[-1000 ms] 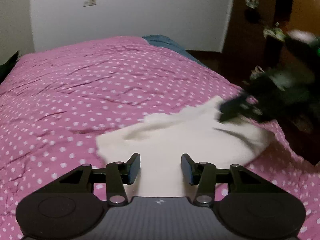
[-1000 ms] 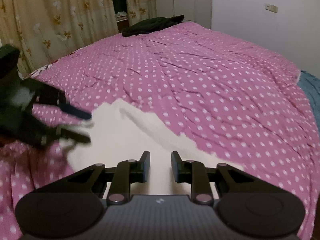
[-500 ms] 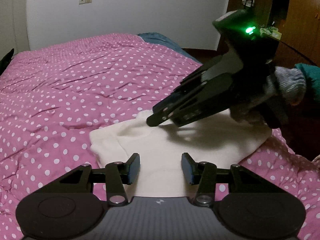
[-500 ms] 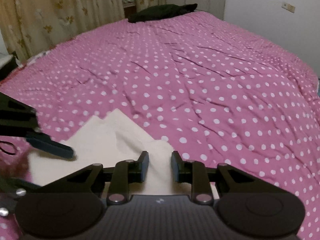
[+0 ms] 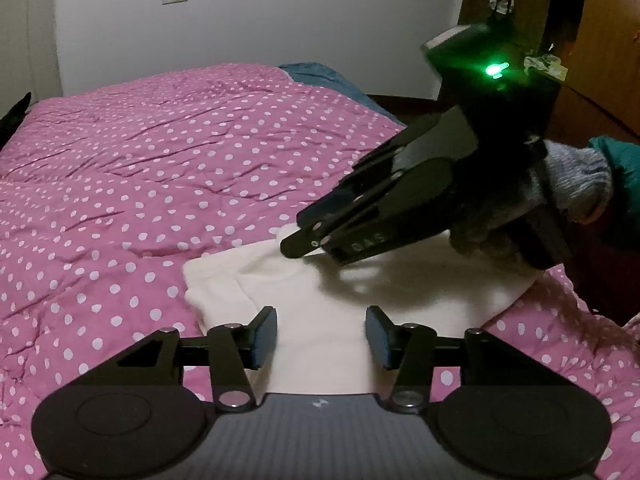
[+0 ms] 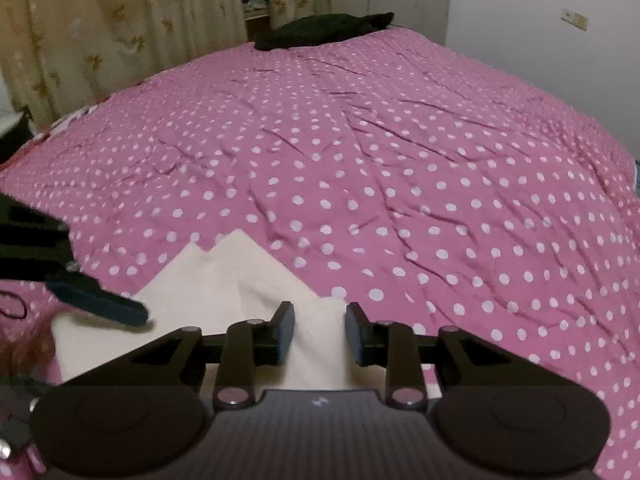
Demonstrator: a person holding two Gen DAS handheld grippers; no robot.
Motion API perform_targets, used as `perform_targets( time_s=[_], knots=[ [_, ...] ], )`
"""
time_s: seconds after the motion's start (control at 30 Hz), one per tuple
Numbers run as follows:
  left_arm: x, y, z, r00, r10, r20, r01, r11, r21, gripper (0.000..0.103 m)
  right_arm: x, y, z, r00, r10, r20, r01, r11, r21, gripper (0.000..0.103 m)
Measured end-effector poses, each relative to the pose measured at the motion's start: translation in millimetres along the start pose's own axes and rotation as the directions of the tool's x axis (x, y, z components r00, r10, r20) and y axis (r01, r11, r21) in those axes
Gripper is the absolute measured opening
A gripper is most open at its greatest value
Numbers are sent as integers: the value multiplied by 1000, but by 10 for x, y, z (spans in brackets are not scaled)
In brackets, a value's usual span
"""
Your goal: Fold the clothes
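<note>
Right gripper (image 5: pixel 298 246) now swung in over the folded cream garment (image 5: pixel 352 312) on the pink dotted bedspread (image 5: pixel 160 168), jaws easing apart, gripping nothing, left gripper (image 5: pixel 321 338) widening above the cloth, empty

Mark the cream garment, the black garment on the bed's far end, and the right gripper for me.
cream garment (image 5: pixel 332 312), left wrist view, flat middle.
black garment (image 6: pixel 320 32), right wrist view, its middle.
right gripper (image 6: pixel 320 334), right wrist view, midway between fingertips.
</note>
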State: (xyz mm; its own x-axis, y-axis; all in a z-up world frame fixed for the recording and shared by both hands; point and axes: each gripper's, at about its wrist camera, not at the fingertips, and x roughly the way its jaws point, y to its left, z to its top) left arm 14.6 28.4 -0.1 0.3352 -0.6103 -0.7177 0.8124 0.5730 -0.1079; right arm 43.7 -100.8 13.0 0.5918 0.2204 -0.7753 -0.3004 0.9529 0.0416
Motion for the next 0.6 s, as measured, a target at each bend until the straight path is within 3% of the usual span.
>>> perform_targets(
  time_s=[0.27, 0.47, 0.6],
  knots=[
    [-3, 39, 42, 999, 32, 7, -32, 999, -19, 67, -393, -75, -66, 997, 8, 74, -11, 999, 31, 29],
    [15, 110, 30, 997, 81, -4, -81, 995, -62, 77, -701, -53, -277, 996, 11, 85, -15, 998, 53, 45],
    [8, 178, 35, 994, 105, -10, -105, 990, -98, 79, -820, 144, -409, 996, 4, 92, -2, 1000, -15, 46]
  ],
)
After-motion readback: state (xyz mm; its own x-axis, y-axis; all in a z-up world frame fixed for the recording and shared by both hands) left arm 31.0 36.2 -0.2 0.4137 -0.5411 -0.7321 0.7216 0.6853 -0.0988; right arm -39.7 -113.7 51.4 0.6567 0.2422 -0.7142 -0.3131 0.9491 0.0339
